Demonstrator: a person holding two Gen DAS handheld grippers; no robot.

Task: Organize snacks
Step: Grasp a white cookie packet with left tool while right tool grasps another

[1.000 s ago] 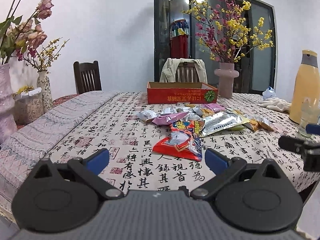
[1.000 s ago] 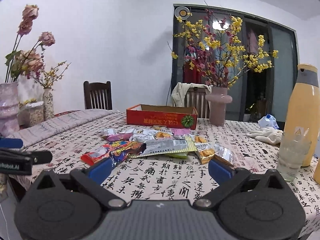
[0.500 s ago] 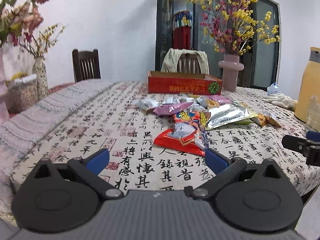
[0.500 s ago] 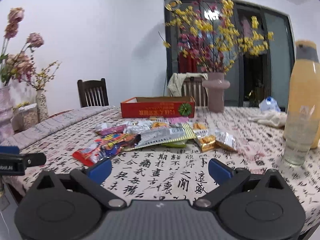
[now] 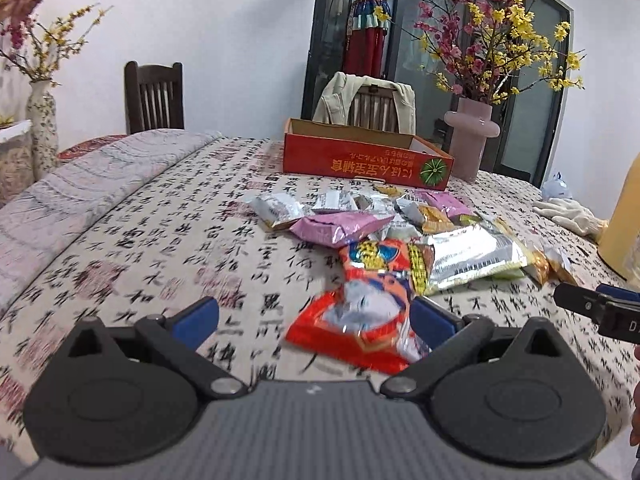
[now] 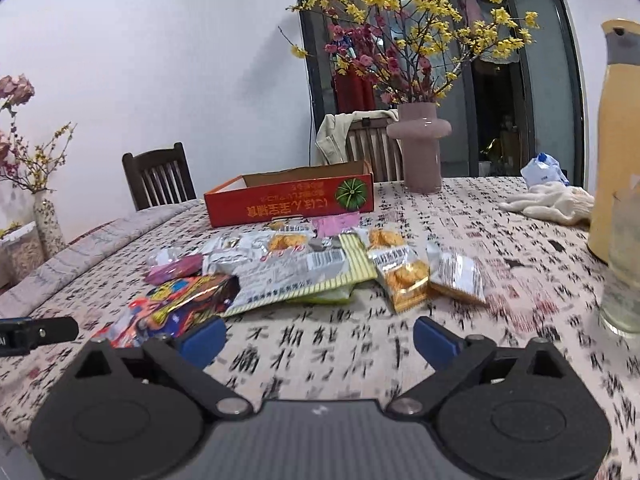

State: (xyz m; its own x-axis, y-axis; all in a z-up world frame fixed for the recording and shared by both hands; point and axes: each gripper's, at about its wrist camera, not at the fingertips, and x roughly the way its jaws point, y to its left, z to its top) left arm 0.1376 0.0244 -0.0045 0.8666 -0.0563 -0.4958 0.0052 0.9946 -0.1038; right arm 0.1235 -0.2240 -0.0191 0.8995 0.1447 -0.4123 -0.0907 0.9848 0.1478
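Observation:
Several snack packets lie in a loose pile on the calligraphy tablecloth (image 5: 160,248). A red and orange packet (image 5: 360,316) is nearest my left gripper (image 5: 316,316), which is open and empty just in front of it. A silver packet (image 5: 472,256) and a purple packet (image 5: 340,228) lie behind. An open red cardboard box (image 5: 360,160) stands at the far side. My right gripper (image 6: 320,336) is open and empty, short of the silver packet (image 6: 296,276) and two cracker packets (image 6: 404,276). The red box (image 6: 292,200) shows there too.
A pink vase of blossoms (image 6: 420,148) stands behind the box. A yellow jug (image 6: 616,140) and a glass (image 6: 624,264) stand at the right. White gloves (image 6: 548,200) lie at the far right. Chairs (image 5: 154,96) stand behind the table.
Both grippers have moved forward over the table toward the snack pile, which now looks larger and closer. Both stay open.

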